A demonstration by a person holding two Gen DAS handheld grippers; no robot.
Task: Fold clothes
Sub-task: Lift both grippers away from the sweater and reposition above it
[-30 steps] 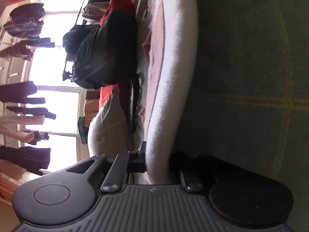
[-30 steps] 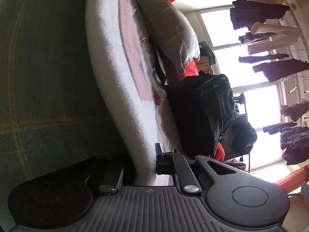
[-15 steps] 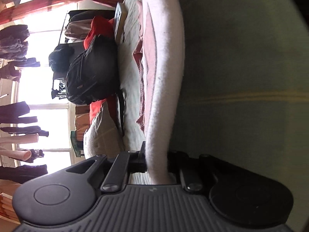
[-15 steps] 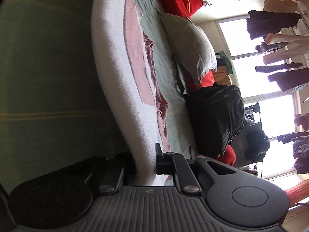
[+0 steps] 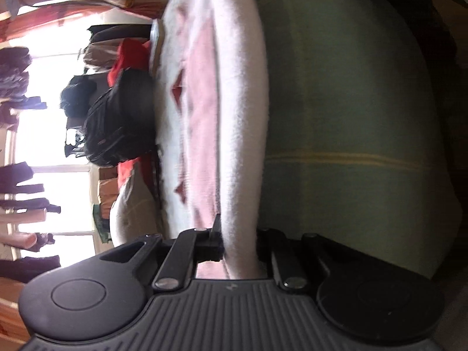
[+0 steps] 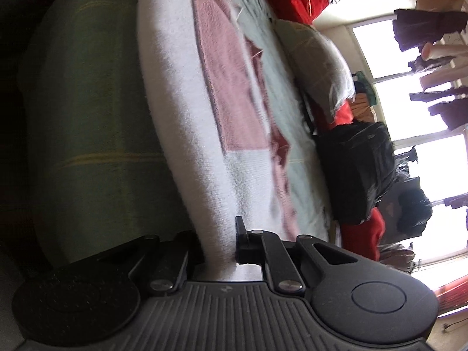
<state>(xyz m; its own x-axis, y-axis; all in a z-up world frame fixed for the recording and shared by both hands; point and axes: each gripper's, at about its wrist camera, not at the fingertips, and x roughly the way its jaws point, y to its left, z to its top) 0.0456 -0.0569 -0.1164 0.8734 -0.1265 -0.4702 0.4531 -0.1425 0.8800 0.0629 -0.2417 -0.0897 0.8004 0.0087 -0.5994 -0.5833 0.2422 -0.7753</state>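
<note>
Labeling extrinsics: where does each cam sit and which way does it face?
Left wrist: on the left gripper, rolled sideways, looking along a white-pink garment to the windows; fingers clamp its edge.
Right wrist: on the right gripper, mirrored roll, same garment clamped.
Shared: garment, green bedcover, black backpack, pillow.

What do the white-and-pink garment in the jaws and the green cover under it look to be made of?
White-and-pink fuzzy garment: probably a soft knit or fleece, matte, with a fuzzy nap along its edge. Green bed cover with yellow stripes: likely flat woven cloth, matte and smooth, though blur leaves the weave unclear.
</note>
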